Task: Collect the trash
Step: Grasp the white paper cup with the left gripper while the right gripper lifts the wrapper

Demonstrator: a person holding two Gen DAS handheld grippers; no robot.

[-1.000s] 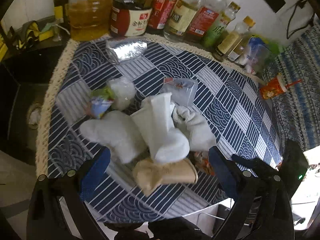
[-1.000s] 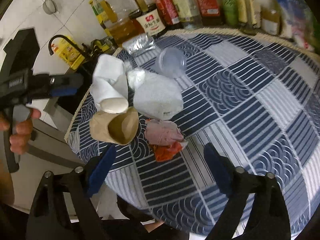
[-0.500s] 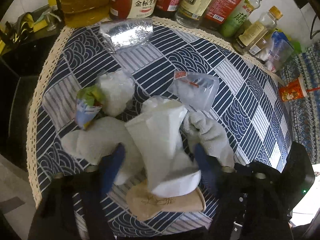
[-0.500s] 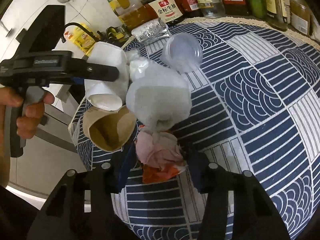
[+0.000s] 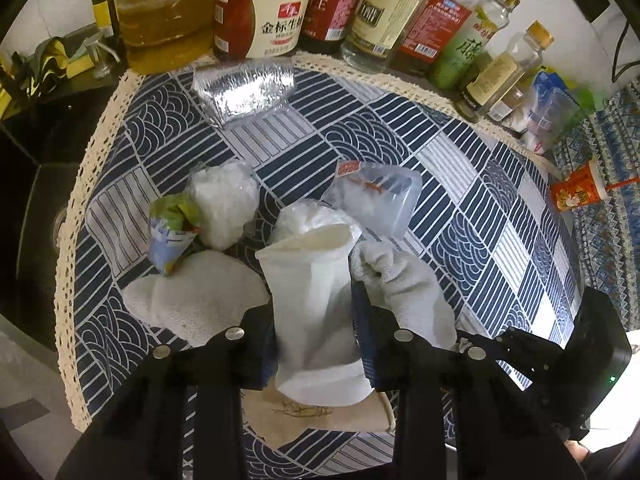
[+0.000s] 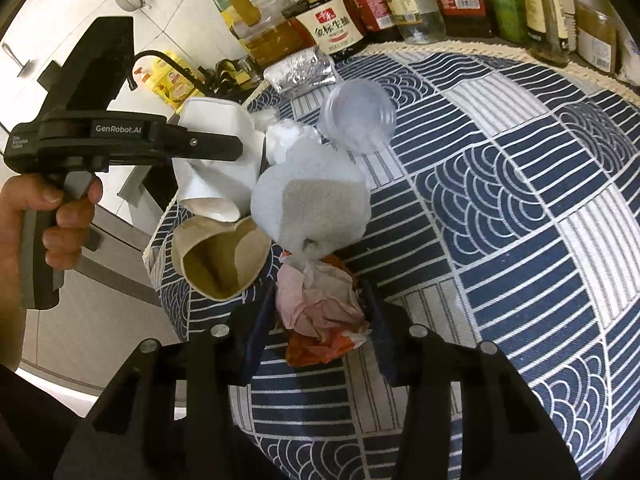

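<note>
A pile of trash lies on the blue patterned tablecloth (image 5: 460, 216). My left gripper (image 5: 314, 320) is shut on a crushed white paper cup (image 5: 316, 300), also seen in the right wrist view (image 6: 216, 160). My right gripper (image 6: 320, 312) is shut on a crumpled pink and orange wrapper (image 6: 320, 312). A brown paper cup (image 6: 216, 256) lies on its side just left of the wrapper. White crumpled tissues (image 5: 200, 296) (image 5: 404, 284), a clear plastic cup (image 6: 358, 116), a plastic bag wad (image 5: 224, 200) and a small green-blue packet (image 5: 172, 232) lie around them.
Sauce and oil bottles (image 5: 260, 12) line the table's far edge. A foil pouch (image 5: 246, 92) lies in front of them. An orange drink carton (image 5: 578, 192) stands off the table at right. A dark sink (image 5: 36, 184) sits to the left.
Both grippers moved forward into the pile and closed. The left one took hold of the white paper cup, the right one took hold of the pink and orange wrapper.
</note>
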